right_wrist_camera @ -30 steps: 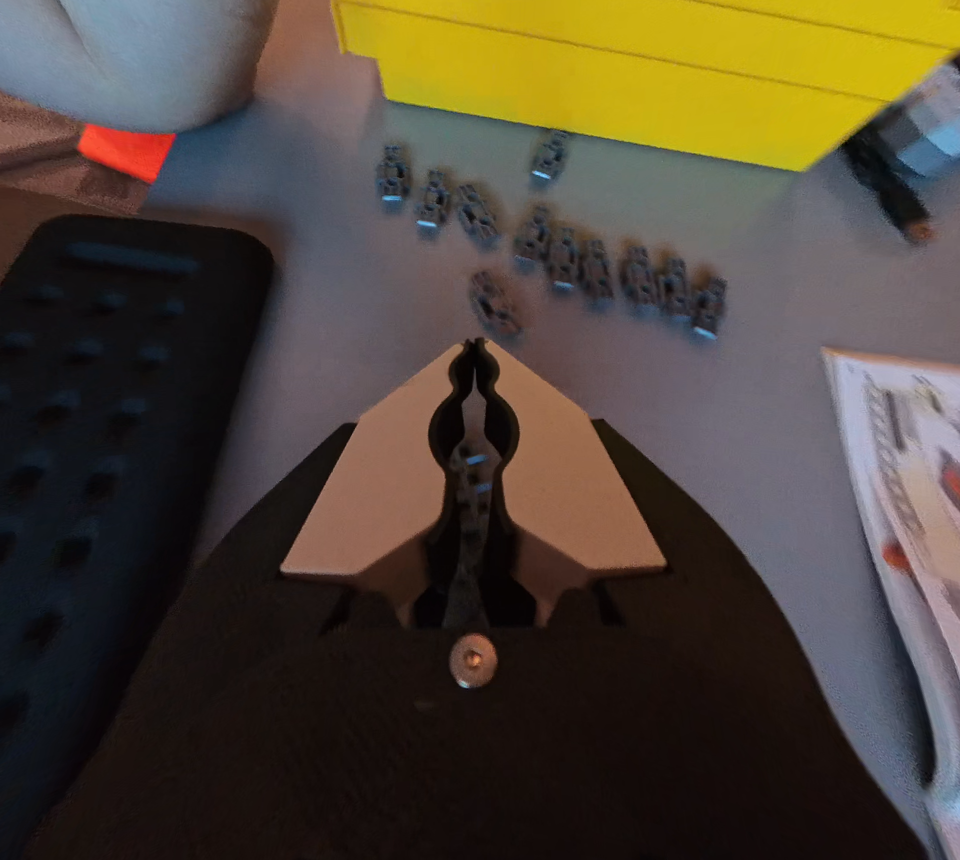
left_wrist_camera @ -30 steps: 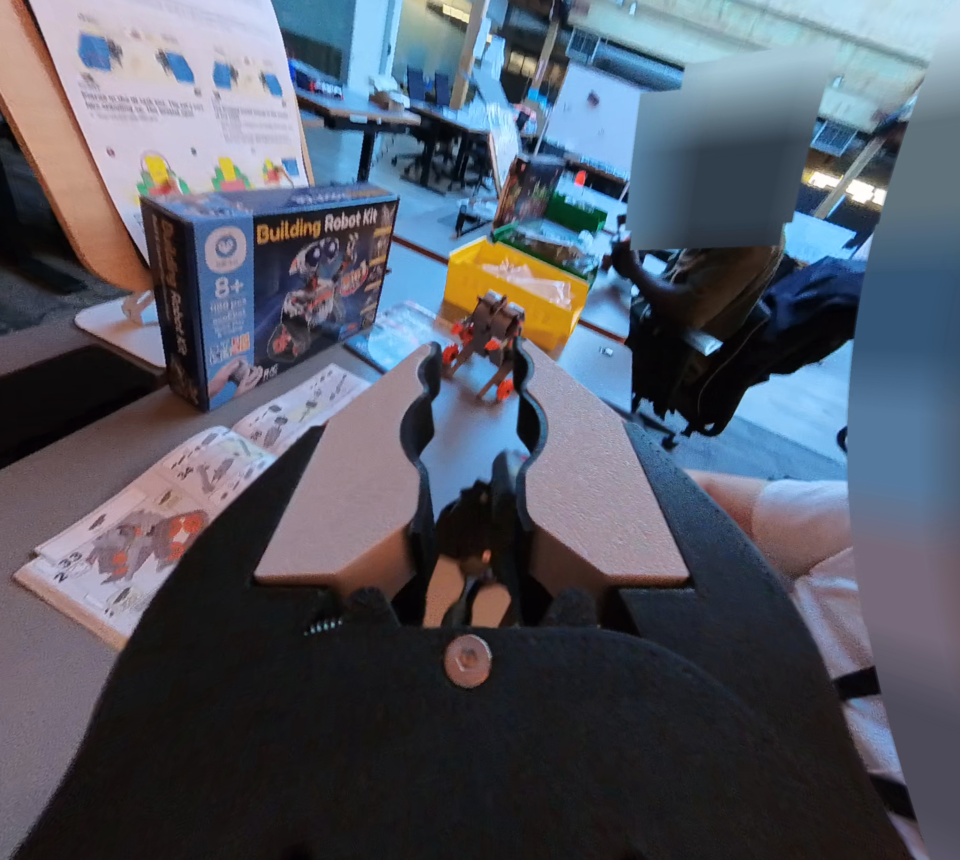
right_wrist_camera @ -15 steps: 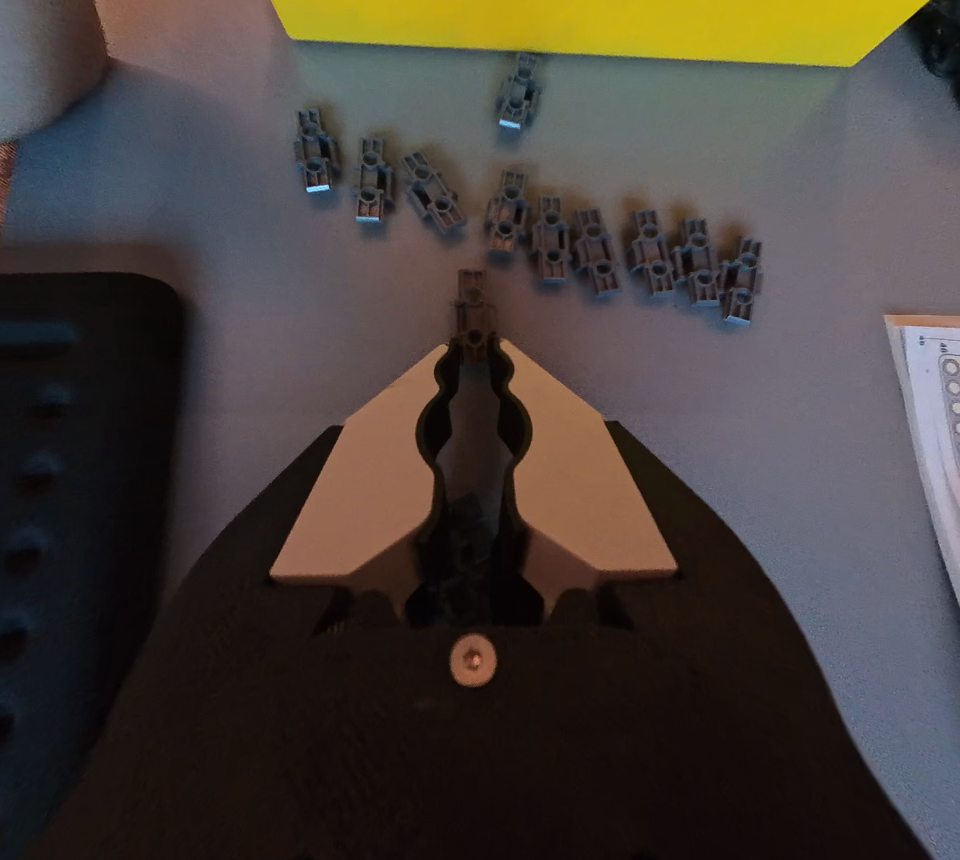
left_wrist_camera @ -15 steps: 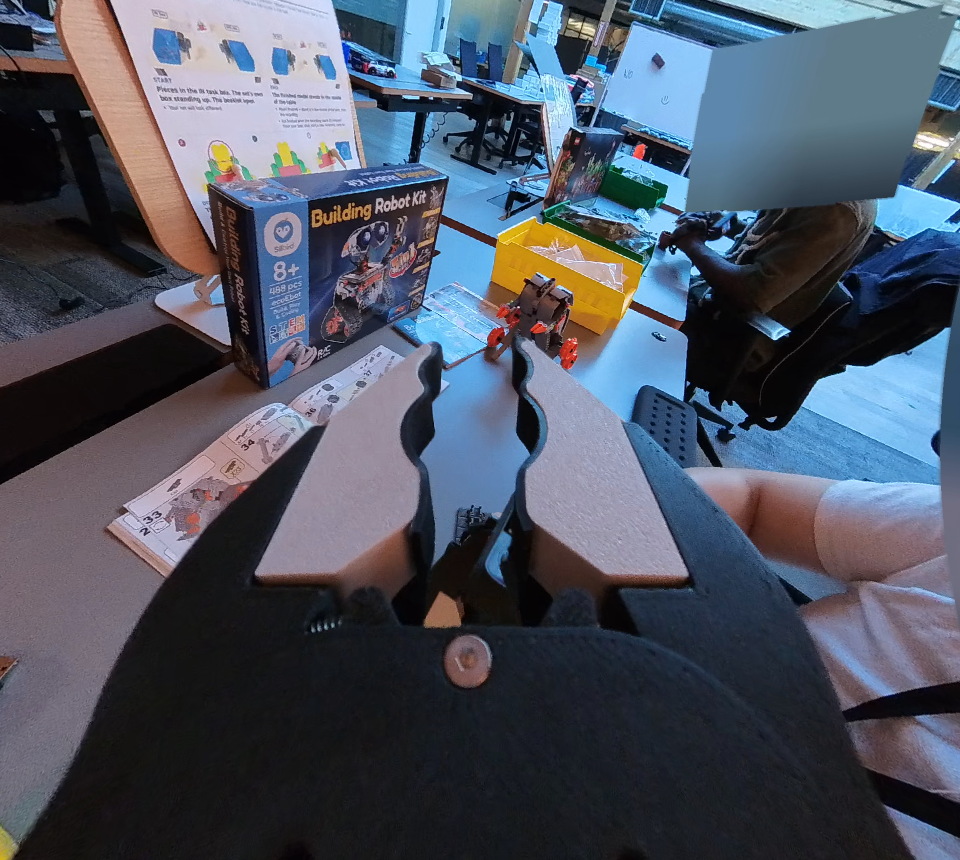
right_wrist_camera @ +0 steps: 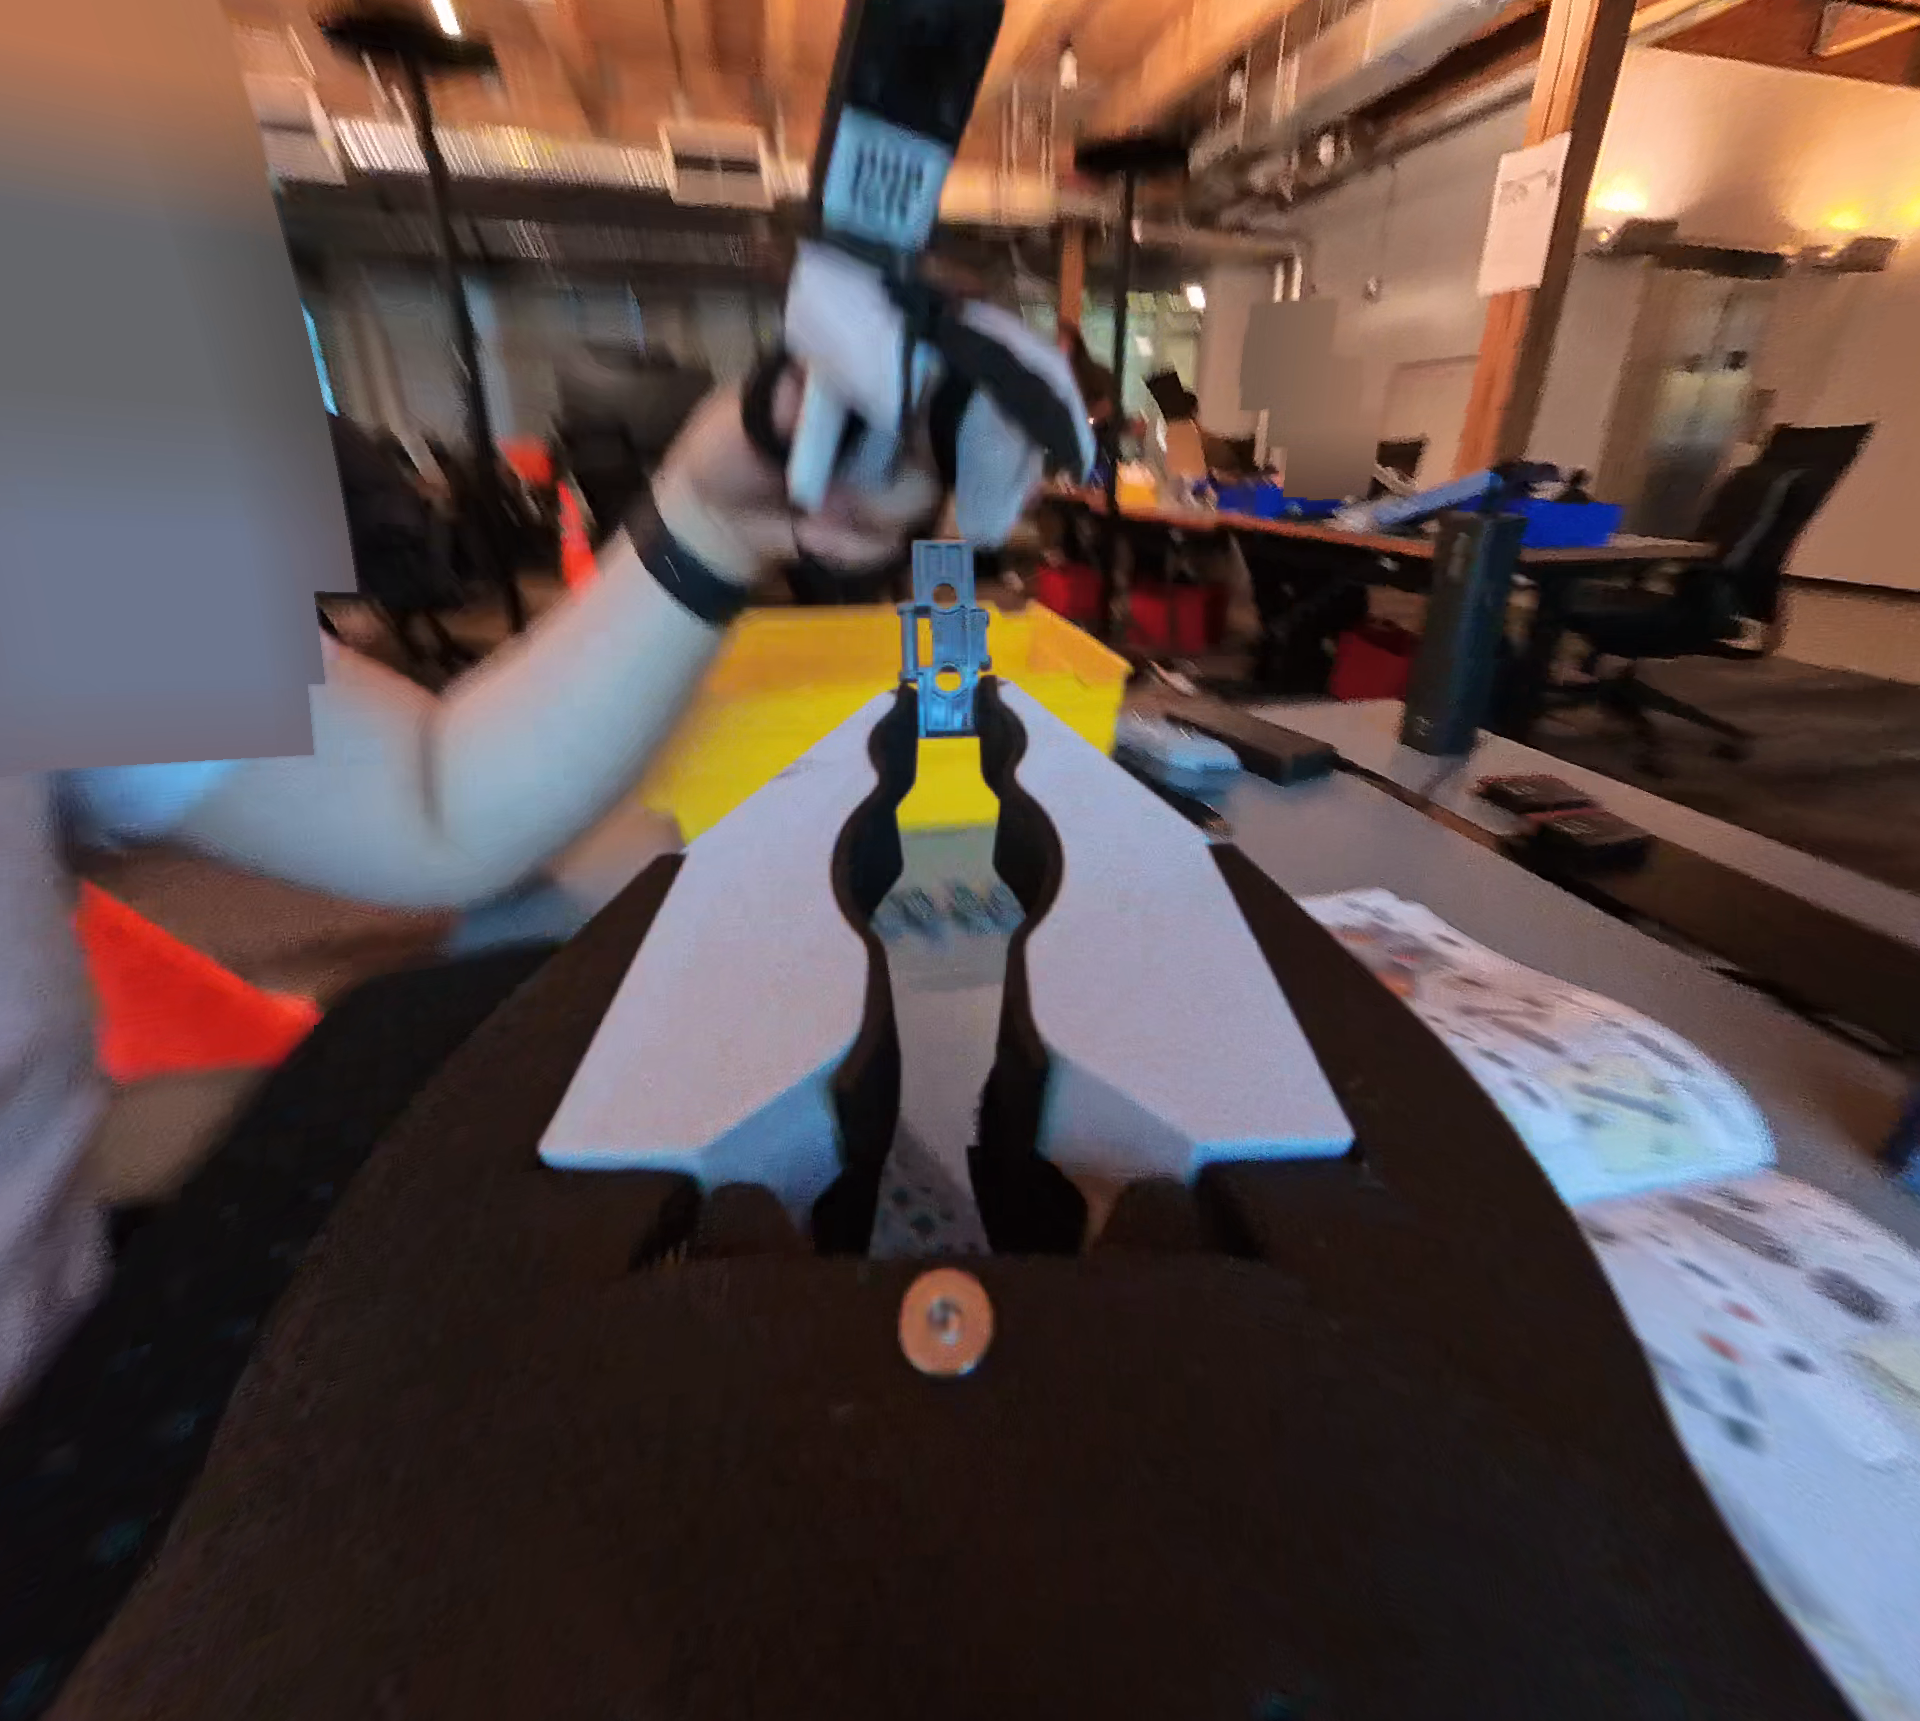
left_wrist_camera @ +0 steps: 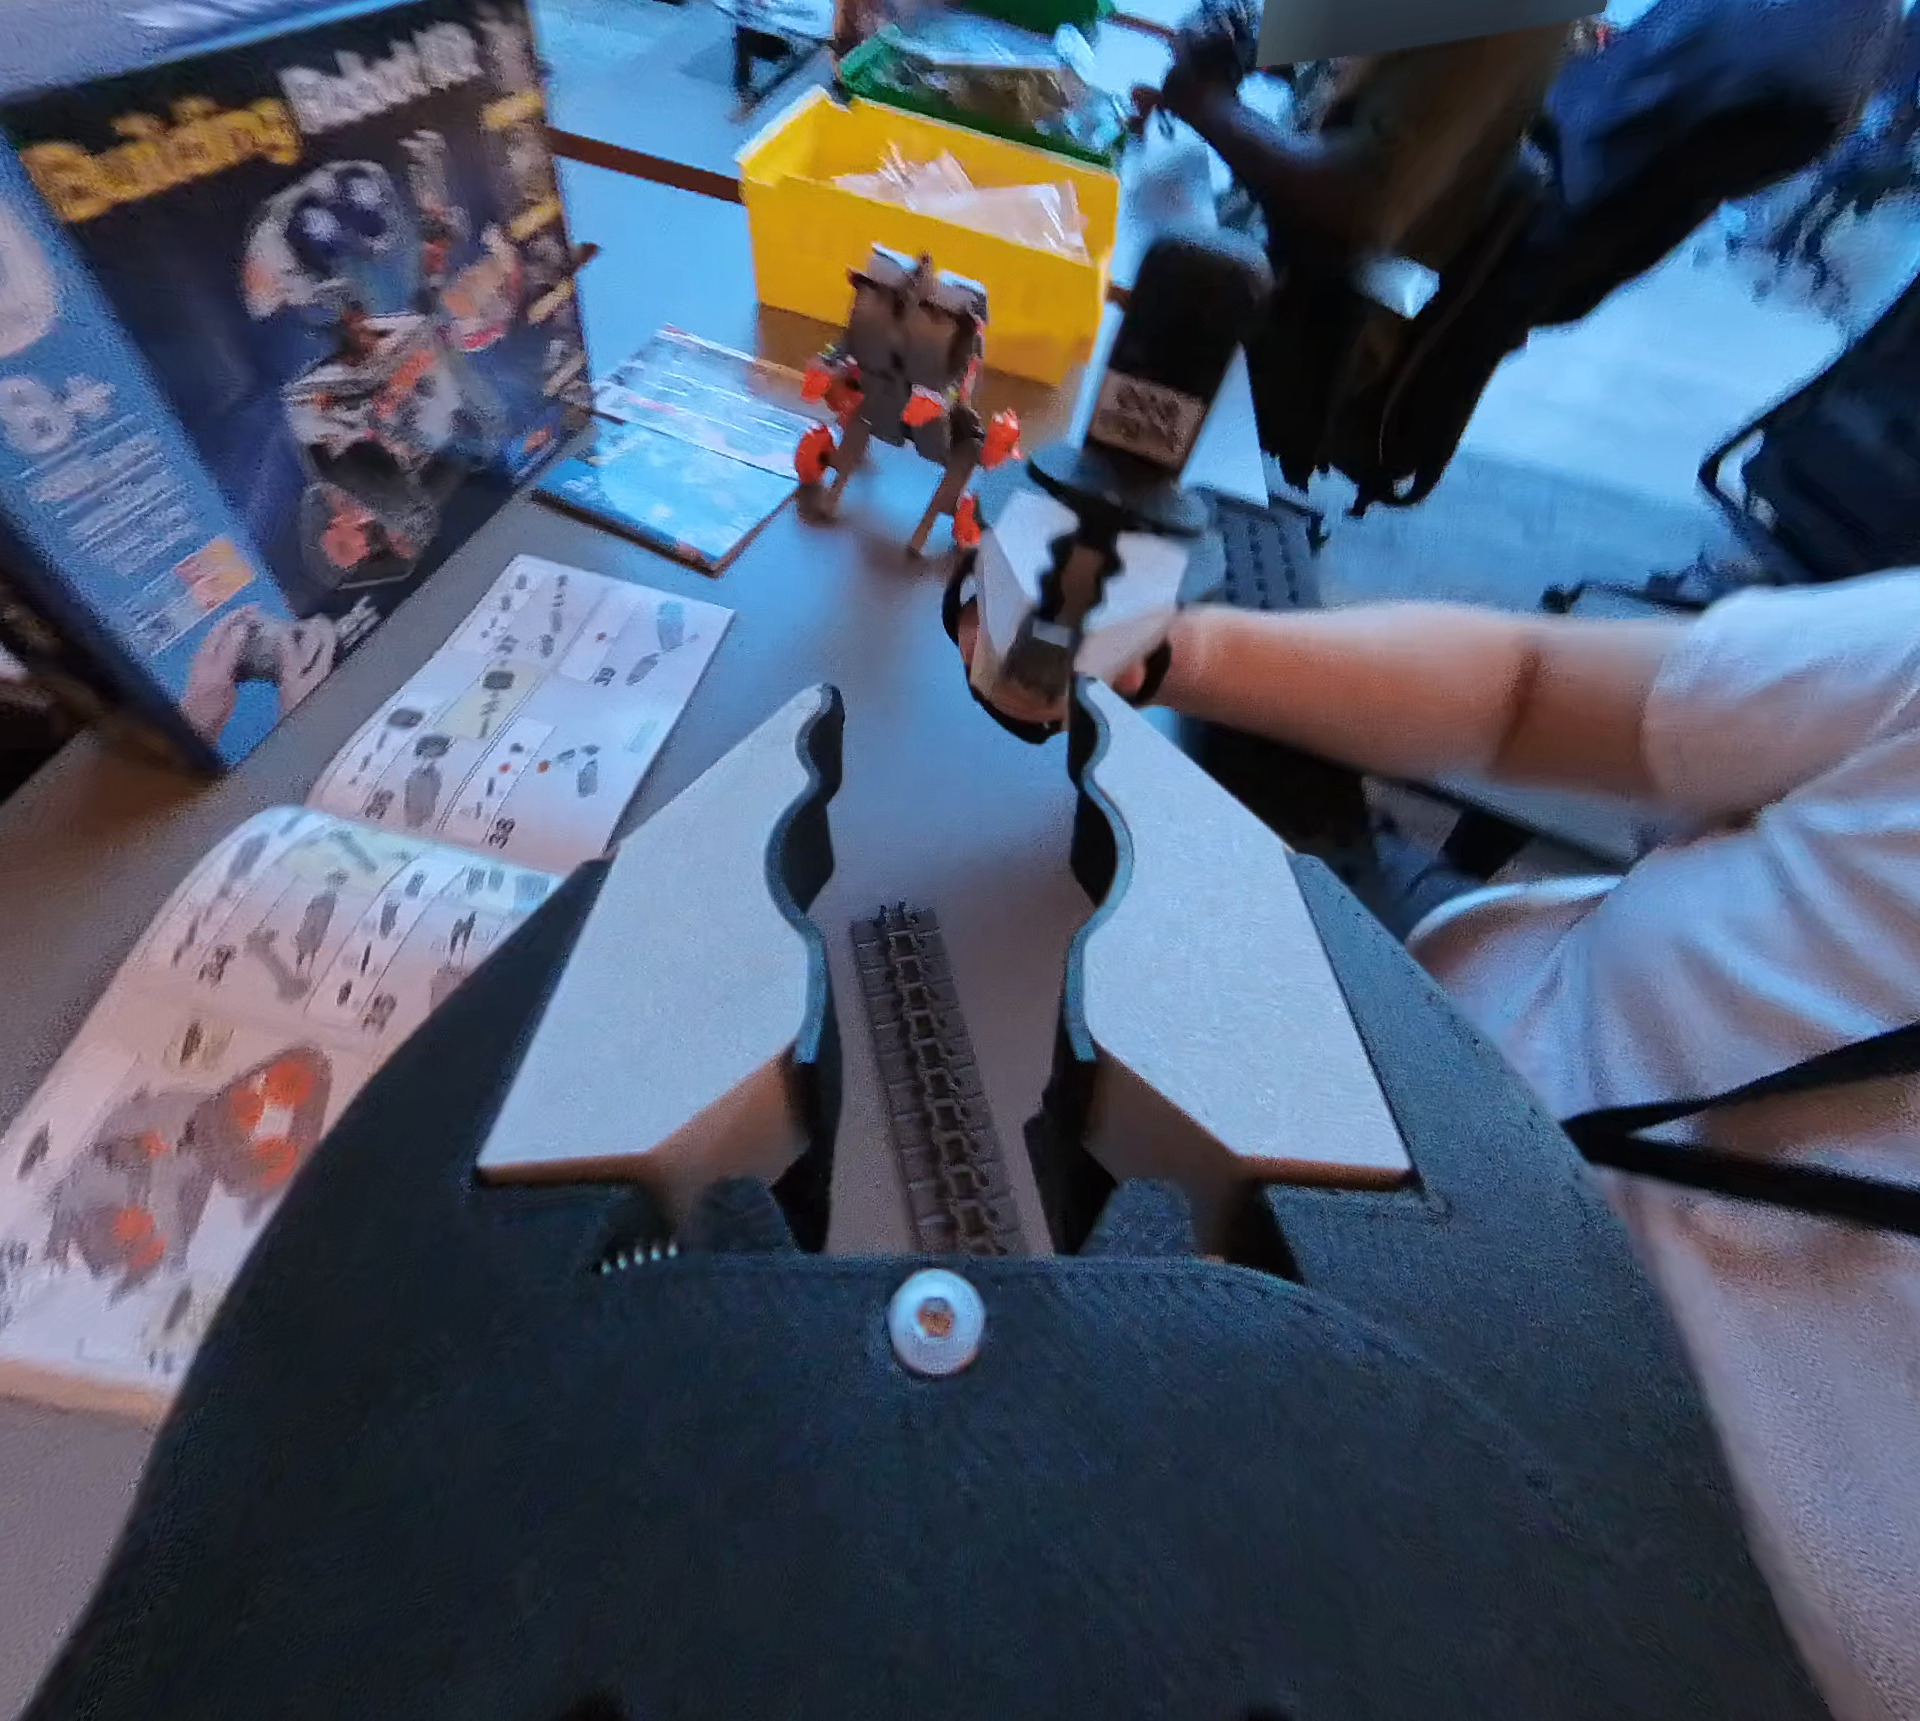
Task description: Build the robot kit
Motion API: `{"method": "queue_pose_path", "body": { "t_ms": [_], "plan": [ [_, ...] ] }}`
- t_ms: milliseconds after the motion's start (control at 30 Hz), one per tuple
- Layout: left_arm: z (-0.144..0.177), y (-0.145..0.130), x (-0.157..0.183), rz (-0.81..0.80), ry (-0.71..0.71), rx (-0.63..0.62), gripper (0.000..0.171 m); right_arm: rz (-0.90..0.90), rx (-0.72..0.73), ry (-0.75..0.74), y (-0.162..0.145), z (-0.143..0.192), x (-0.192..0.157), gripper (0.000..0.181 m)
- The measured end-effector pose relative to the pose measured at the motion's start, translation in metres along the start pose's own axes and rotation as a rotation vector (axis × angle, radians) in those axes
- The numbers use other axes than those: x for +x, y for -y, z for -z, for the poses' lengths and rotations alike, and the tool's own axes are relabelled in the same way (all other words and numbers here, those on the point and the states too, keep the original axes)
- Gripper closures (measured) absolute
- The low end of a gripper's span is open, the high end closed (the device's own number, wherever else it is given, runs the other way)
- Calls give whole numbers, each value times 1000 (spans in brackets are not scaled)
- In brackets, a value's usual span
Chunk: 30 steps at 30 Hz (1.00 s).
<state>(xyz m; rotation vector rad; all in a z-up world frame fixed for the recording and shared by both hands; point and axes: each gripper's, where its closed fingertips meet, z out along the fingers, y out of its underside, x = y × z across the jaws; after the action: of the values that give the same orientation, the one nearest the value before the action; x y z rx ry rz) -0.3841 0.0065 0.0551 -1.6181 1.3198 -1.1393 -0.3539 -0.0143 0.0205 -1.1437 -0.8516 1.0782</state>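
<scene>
Clamped at the very tips of the right hand-held gripper [right_wrist_camera: 943,700]: a small grey link [right_wrist_camera: 943,622], upright, most of it standing proud of the fingers, raised well above the surface [right_wrist_camera: 1382,850]. Only a narrow bite on its lower end, so squeeze evenly and avoid twisting, lest the link pivot or pop out.

Apart and gripping nothing: the left hand-held gripper [left_wrist_camera: 951,705], low over the surface. Directly beneath its gap, lying flat and lengthwise, a dark track strip [left_wrist_camera: 935,1079], not touched by either finger. In the left wrist view, right-hand tool just beyond the left fingertips, near but not visibly touching; mind the tips when bringing the two together.

To the left, an open instruction booklet [left_wrist_camera: 436,798], one corner near the left finger; behind it a blue kit box [left_wrist_camera: 281,300] standing upright. Farther ahead, a small grey-and-orange robot model [left_wrist_camera: 909,393] in front of a yellow bin [left_wrist_camera: 935,258]. Blurred in the right wrist view, a row of loose grey pieces [right_wrist_camera: 940,908] near the bin. Bare surface between booklet and forearm: best open room. Surface edge close on the right.
</scene>
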Motion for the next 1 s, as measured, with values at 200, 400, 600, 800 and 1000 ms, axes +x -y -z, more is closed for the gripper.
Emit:
{"method": "queue_pose_path", "body": {
  "t_ms": [200,400,600,800,1000],
  "plan": [
    [-55,11,14,-68,-7,125,133,-190,231,82,28,9,-1,171],
    [-57,20,37,-142,-75,207,138,-311,342,211,43,15,-12,171],
    [-57,19,55,-25,-256,226,145,-241,294,179,40,12,-13,172],
    [-68,3,26,-231,0,125,157,-216,148,93,18,7,3,169],
    [-70,-60,-36,-817,461,-376,156,-350,-87,-81,-10,23,40,153]
  ]
}}
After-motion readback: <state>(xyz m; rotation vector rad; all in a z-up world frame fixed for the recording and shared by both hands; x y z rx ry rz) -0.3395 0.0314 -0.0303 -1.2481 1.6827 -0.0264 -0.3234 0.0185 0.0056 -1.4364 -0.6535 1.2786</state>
